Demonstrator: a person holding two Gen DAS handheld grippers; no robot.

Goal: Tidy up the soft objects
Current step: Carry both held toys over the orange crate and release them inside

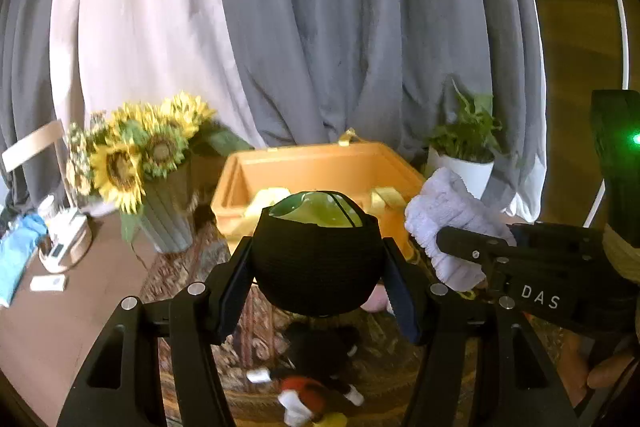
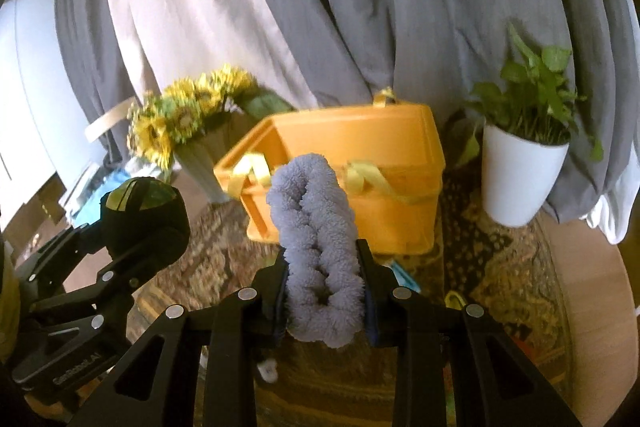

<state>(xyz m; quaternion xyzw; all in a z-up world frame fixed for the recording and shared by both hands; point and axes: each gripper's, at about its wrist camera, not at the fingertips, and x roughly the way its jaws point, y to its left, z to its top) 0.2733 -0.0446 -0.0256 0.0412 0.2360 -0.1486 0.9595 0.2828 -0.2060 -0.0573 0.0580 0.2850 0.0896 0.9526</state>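
Presently two soft items are in hand. The lavender fleece roll (image 2: 318, 251) stands upright between the jaws of the right gripper (image 2: 323, 291), which are clamped on its lower half; its upper half rises free beyond the fingertips. It looks light, plush and easily squashed, so a hold across the folded middle seems sound. The black knitted pouch (image 1: 316, 263), with a green lining showing at its mouth, sits between the jaws of the left gripper (image 1: 318, 287), which press on its flanks. It appears pliant yet holds a rounded form. Ahead of both jaws stands the orange bin (image 2: 360, 155), open. Below the left jaws a plush toy (image 1: 312, 383) lies on the patterned cloth (image 1: 192, 267).
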